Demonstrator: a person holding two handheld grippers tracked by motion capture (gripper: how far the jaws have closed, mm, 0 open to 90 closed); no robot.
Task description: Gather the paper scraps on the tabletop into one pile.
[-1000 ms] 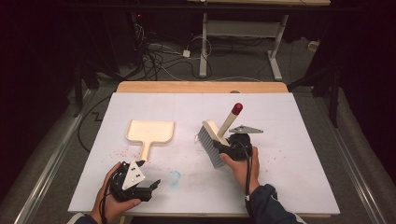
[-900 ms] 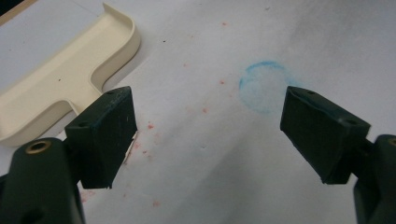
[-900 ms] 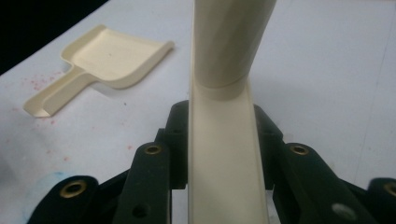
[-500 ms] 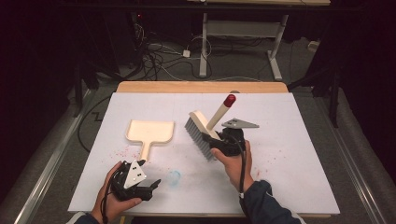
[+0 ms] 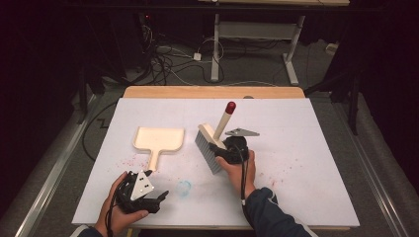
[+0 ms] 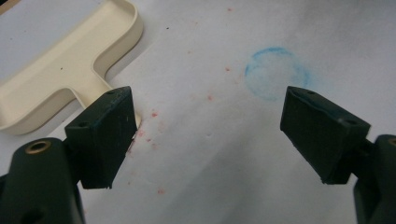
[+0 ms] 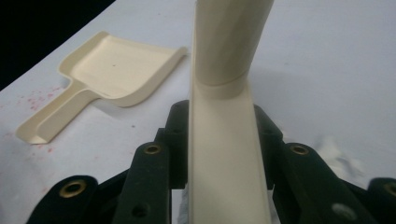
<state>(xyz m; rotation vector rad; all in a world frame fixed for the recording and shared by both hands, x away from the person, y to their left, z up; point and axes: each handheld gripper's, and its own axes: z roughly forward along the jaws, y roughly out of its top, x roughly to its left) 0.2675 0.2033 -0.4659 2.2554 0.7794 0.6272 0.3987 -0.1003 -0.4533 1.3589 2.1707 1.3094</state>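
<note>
Two black grippers are working over the white paper-covered table (image 5: pixel 306 148), and the main change since half a second ago is the brush's slide toward the dustpan. The right gripper (image 5: pixel 228 148) is clamping its jaws shut on the back of the cream plastic hand brush (image 5: pixel 211 145) with grey bristles; in the right gripper view the jaws are pressing both flanks of the brush's pale spine (image 7: pixel 229 154). The brush's red-tipped handle (image 5: pixel 225 118) is leaning up and away from the person. Compared with a second ago, the brush and the right hand (image 5: pixel 239 168) are sitting nearer the table's middle and a little farther from the person, and the handle is standing steeper. The cream plastic dustpan (image 5: pixel 158 140) is lying flat to the left of the brush, apart from it, with its handle pointing toward the person, in the same spot as before. The left gripper (image 5: pixel 159 196) is resting near the front edge, unmoved, with its jaws spread wide and gripping nothing; in the left gripper view the dustpan's handle end (image 6: pixel 70 88) is lying just beyond the left-hand jaw. Scattered red crumbs (image 5: pixel 126 162) are lying beside the dustpan's handle, more red crumbs are speckling the paper right of the brush, and a faint blue ring mark (image 5: pixel 184 187) is showing between the two hands.
</note>
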